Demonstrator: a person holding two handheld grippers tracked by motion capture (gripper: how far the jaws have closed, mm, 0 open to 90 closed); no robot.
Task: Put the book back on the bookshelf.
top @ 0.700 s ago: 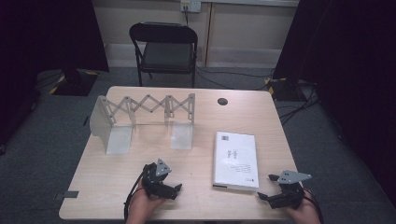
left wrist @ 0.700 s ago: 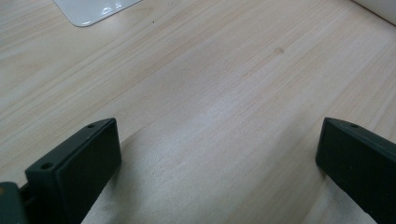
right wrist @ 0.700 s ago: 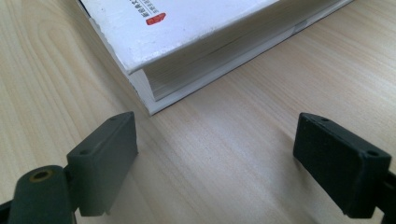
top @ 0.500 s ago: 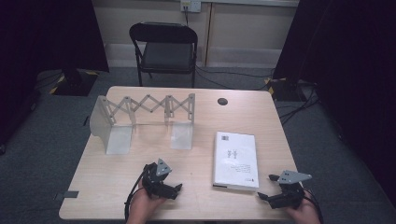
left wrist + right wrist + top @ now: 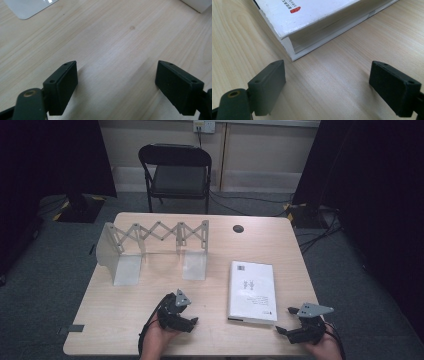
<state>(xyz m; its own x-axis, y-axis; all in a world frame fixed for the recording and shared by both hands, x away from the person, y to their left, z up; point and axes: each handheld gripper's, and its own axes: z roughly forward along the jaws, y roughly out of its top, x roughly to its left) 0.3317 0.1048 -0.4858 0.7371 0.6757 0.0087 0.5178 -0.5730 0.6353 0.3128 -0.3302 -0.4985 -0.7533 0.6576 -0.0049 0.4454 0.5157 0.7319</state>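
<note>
High view of a pale wooden table (image 5: 115, 320): beyond the left gripper (image 5: 191, 321) stands a white folding rack (image 5: 150, 237) with a scissor-lattice back, well apart from it, and a black chair (image 5: 177, 170) waits behind the table. Between the two grippers, nearer the right gripper (image 5: 284, 329), lies a thick white book (image 5: 251, 291), flat and closed, long axis running away from the person, its near corner just ahead of that gripper's left jaw. Both grippers rest at the near edge, jaws spread wide over bare wood, holding nothing.

One book (image 5: 252, 291), two hand-held grippers (image 5: 194, 321).
</note>
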